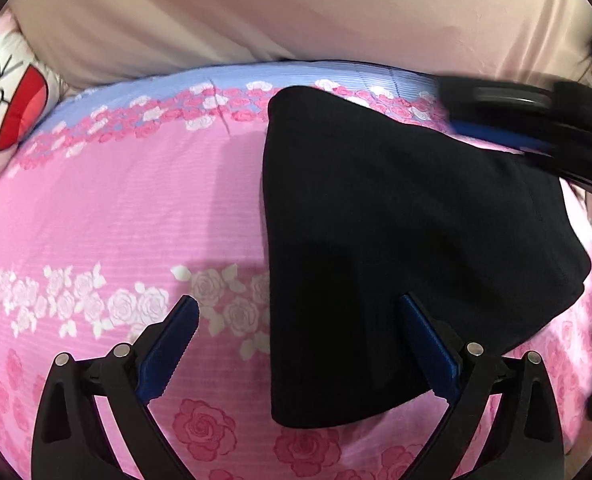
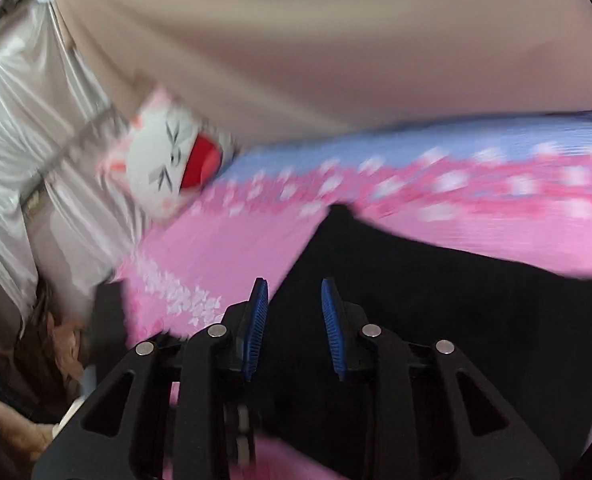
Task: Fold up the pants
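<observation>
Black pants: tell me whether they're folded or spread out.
Folded. The black pants lie as one compact, thick-edged slab on the pink floral bedspread, with no separate legs showing.

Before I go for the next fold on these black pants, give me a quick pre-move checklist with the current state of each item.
1. Left tool open and empty: ok.
2. Left tool lined up over the near edge of the black pants: ok.
3. Right tool free of fabric, jaws narrowly apart: ok.
4. Right wrist view steady enough to aim: not ok, blurred.
5. Pants lying flat on the pink floral sheet: ok in the left wrist view.
6. Layers underneath aligned: cannot tell.
</observation>
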{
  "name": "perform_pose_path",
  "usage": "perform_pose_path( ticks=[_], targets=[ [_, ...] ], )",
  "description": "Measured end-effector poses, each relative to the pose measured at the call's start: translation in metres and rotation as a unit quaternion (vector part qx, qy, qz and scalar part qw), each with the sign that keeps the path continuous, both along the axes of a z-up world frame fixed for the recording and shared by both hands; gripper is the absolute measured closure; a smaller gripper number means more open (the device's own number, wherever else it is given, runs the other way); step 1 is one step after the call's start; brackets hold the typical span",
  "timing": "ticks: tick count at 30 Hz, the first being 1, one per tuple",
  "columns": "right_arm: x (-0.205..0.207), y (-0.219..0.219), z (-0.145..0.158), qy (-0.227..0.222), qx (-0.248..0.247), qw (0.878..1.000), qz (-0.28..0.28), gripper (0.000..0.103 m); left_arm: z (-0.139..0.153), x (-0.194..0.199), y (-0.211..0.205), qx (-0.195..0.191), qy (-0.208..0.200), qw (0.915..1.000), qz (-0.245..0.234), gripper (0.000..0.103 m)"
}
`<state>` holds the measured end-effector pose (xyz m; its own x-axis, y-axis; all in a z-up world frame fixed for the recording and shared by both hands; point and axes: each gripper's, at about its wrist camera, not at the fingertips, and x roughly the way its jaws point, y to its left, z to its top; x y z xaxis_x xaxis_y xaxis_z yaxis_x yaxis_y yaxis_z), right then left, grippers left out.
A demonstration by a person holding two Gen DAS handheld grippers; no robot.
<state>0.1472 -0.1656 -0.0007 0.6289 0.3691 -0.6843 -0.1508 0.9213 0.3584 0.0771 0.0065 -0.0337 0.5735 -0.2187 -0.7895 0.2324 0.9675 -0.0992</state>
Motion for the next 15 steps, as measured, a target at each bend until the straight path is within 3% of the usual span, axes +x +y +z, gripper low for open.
perform_pose_path(
  ticks=[3,4,5,7,9,10,11,12,13,15],
  targets=[
    [0.068,-0.002,-0.04,0.05,-0.005,0.999,-0.019,0.08,-0.002,0.002,0.003,-0.007,0.002,1.0,0.002,0.005],
    [0.082,-0.007,-0.047,0.052,-0.002,0.998,-0.033,0.093,-0.002,0.003,0.004,-0.005,-0.001,1.0,0.006,0.005],
    [0.088,-0.013,-0.047,0.058,0.018,0.997,-0.043,0.095,-0.003,0.003,0.005,-0.005,-0.005,0.9999,0.007,0.005],
    [0.079,-0.019,-0.034,0.035,0.03,0.998,-0.053,0.093,-0.004,0.004,0.006,-0.012,0.001,0.9999,-0.001,0.005],
    [0.061,-0.021,-0.017,-0.018,0.016,0.998,-0.063,0.087,-0.008,0.006,0.007,-0.022,0.006,0.9997,-0.006,0.005],
    [0.062,-0.025,-0.02,-0.023,-0.006,0.997,-0.076,0.085,-0.009,0.006,0.008,-0.025,0.007,0.9996,-0.007,0.005],
    [0.071,-0.03,-0.038,0.013,-0.041,0.995,-0.088,0.084,-0.011,0.008,0.008,-0.031,0.009,0.9995,-0.007,0.005],
    [0.073,-0.035,-0.045,0.043,-0.037,0.994,-0.092,0.084,-0.012,0.009,0.007,-0.036,0.011,0.9993,-0.008,0.005],
    [0.071,-0.047,-0.047,0.048,0.005,0.994,-0.102,0.085,-0.012,0.01,0.006,-0.041,0.015,0.999,-0.009,0.005],
    [0.051,-0.051,-0.022,0.008,-0.004,0.993,-0.117,0.083,-0.01,0.01,0.005,-0.037,0.018,0.9991,-0.007,0.005]
  ],
)
